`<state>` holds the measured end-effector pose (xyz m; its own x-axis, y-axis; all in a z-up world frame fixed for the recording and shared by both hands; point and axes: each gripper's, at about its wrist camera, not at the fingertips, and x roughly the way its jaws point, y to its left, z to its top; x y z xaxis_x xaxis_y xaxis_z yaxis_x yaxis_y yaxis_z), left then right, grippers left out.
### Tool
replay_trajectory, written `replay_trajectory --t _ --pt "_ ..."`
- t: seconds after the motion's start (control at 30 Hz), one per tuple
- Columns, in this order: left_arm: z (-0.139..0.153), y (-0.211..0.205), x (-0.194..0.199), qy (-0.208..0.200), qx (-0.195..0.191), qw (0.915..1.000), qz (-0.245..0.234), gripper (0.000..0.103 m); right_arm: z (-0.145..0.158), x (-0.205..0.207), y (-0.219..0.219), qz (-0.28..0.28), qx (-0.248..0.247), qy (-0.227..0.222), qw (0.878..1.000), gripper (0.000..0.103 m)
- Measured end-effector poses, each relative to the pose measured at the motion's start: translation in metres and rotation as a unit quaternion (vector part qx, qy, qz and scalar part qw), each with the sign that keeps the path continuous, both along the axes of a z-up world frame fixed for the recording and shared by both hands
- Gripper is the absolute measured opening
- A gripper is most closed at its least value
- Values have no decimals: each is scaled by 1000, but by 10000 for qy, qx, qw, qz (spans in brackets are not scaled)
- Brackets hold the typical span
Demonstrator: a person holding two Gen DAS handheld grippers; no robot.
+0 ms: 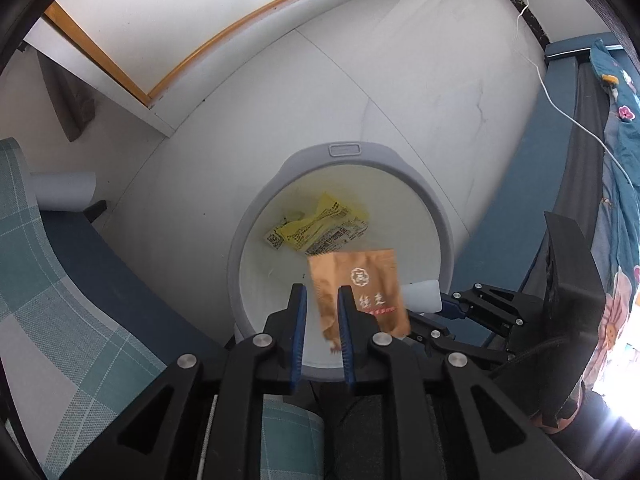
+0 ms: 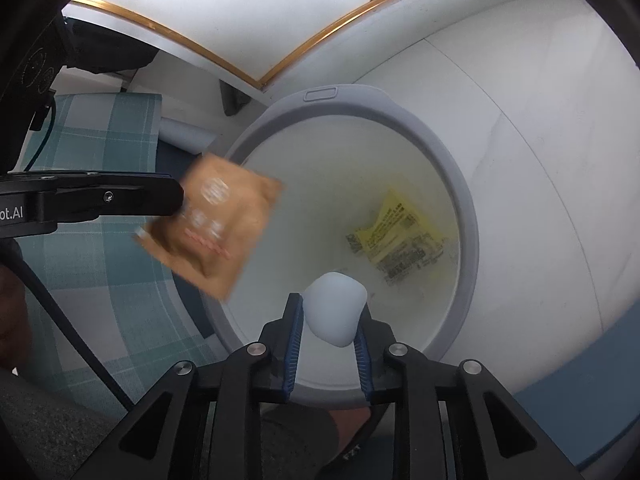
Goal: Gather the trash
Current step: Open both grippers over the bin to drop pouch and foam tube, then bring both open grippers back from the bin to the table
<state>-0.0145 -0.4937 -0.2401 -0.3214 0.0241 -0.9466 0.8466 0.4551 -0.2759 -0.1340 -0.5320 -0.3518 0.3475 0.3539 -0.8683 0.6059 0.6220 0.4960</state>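
A white trash bin with a grey rim (image 1: 442, 240) (image 2: 468, 216) stands on the floor below both grippers. A yellow printed wrapper (image 1: 316, 228) (image 2: 400, 236) lies at its bottom. My left gripper (image 1: 322, 300) (image 2: 180, 200) is open over the bin's near edge. A brown foil packet (image 1: 360, 288) (image 2: 216, 224) is beside its right finger, blurred, seemingly loose and falling. My right gripper (image 2: 332, 312) (image 1: 444, 304) is shut on a pale white soft lump (image 2: 334, 308) (image 1: 420, 296) above the bin.
A teal checked cushion on a blue seat (image 1: 60, 280) (image 2: 100, 208) lies to the left. A blue bed frame with floral bedding (image 1: 616, 160) and a white cable (image 1: 560, 108) are to the right. A wall with an orange-trimmed skirting (image 1: 200, 52) is beyond.
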Motion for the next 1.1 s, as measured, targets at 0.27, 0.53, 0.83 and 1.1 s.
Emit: replay_trajectory --t 0.27,0.53,0.83,1.1 --pt "4 0 0 -134 67 9999 8 42 2 -8 -2 -21 106 99 9999 49" --pt "21 5 3 -374 -72 9993 67 58 5 -12 -4 -81 50 75 9999 51" --pt "46 26 19 -836 -399 9947 451 58 34 -20 -19 -376 -215 -66 9990 52" --pt "105 57 25 -1693 -1032 9776 703 59 104 -23 -37 -564 -1036 -547 9915 55"
